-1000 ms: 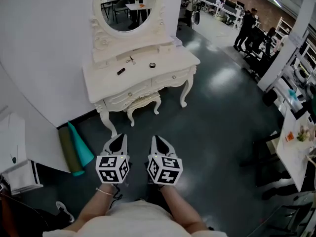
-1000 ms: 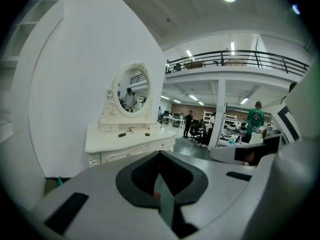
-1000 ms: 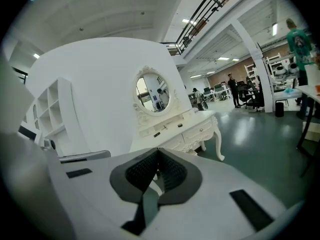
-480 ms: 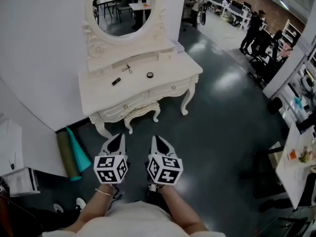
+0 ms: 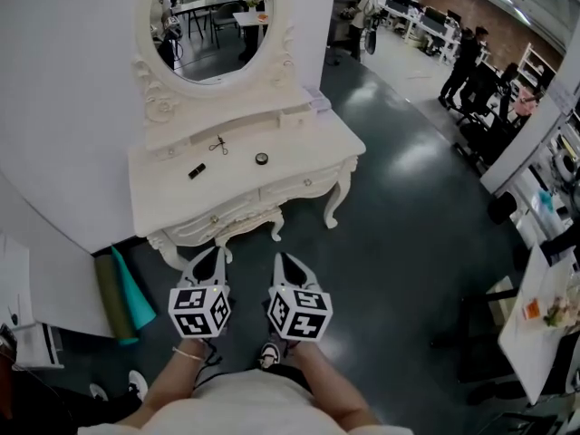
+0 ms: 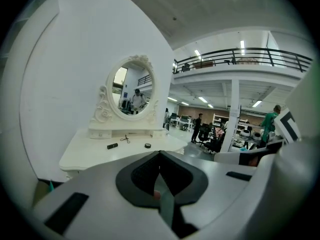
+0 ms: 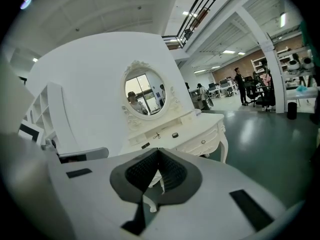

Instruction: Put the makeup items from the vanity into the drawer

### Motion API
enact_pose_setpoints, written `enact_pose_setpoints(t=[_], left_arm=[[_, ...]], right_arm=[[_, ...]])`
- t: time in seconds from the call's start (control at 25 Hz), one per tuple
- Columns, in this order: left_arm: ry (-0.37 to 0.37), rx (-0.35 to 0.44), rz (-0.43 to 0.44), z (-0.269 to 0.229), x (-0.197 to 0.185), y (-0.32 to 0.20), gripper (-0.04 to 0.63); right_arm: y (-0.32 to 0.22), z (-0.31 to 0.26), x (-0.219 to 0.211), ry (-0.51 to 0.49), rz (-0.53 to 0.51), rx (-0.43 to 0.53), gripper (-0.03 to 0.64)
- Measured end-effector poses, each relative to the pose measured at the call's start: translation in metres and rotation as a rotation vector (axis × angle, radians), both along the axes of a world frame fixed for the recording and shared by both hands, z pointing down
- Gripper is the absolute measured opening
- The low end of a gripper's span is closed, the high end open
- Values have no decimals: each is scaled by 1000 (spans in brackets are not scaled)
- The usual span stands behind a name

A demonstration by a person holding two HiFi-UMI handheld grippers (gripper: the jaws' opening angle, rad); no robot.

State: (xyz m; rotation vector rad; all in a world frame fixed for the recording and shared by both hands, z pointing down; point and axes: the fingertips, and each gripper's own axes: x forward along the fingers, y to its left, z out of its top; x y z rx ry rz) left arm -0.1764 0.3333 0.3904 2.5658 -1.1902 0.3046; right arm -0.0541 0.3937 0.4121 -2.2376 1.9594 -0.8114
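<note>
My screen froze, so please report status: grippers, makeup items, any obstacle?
Left gripper, right gripper shut, empty. Three makeup items on vanity, untouched; drawers closed. Stool under vanity.

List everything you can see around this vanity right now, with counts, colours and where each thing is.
vanity: one, cream, against the white wall, drawers shut
mirror: one, oval, cream frame, on the vanity's back
black tube: one, black, left on the vanity top
metal curler: one, dark, scissor-shaped, near the back of the top
round pot: one, black, middle of the top
stool: one, cream, tucked under the vanity
rolled mats: two, olive and teal, on the floor left of the vanity
people: several, dark clothes, far right background
left gripper: one, white and black, jaws together, empty
right gripper: one, white and black, jaws together, empty
</note>
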Motion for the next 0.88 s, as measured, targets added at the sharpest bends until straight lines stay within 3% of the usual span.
enact_pose_setpoints(t=[0.4, 0.88], left_arm=[[8, -40, -5, 20, 43, -38, 3], [-12, -61, 23, 35, 66, -77, 3]], right_arm=[[-36, 9, 39, 6, -20, -16, 18], [-66, 29, 61, -2, -7, -56, 18]])
